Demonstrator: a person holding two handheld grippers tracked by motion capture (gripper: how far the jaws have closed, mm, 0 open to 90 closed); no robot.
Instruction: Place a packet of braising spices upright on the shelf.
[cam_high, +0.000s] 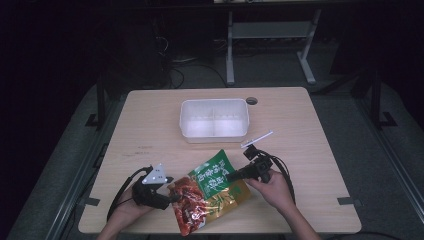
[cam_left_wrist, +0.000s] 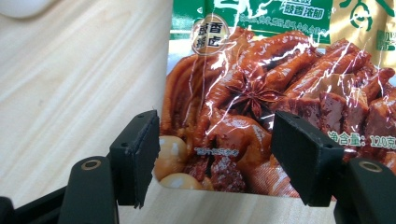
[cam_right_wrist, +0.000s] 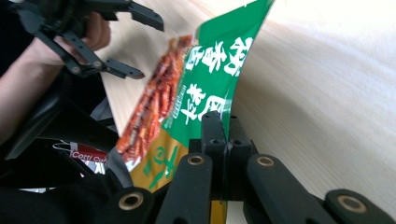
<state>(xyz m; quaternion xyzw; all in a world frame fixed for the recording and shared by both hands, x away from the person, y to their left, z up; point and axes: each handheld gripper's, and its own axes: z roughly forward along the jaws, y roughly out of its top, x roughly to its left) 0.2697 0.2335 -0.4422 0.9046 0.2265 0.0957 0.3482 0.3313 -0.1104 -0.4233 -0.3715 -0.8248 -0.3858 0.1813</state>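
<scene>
I'm working on a light wood table (cam_high: 310, 150) in a dark room; grey floor around it, a white desk frame (cam_high: 270, 45) behind the far edge. Landmark is the white bin (cam_high: 214, 119), sitting centre-far on the table, two compartments. A white straw-like stick (cam_high: 257, 139) lies just off the bin's near-right corner.

The snack pouch (cam_high: 212, 192) is well nearer me than the bin, close to the table's near edge, one side lifted off the wood.

My right gripper (cam_right_wrist: 225, 135) has its jaws pressed together on the pouch's green edge, holding that side up. My left gripper (cam_left_wrist: 217, 156) has jaws apart, one either side of the pouch's lower corner, pads not pressing; no earlier look, so I only report them spread.

Bare wood between pouch and bin, and wide bare strips left and right of the bin out to the table edges.
</scene>
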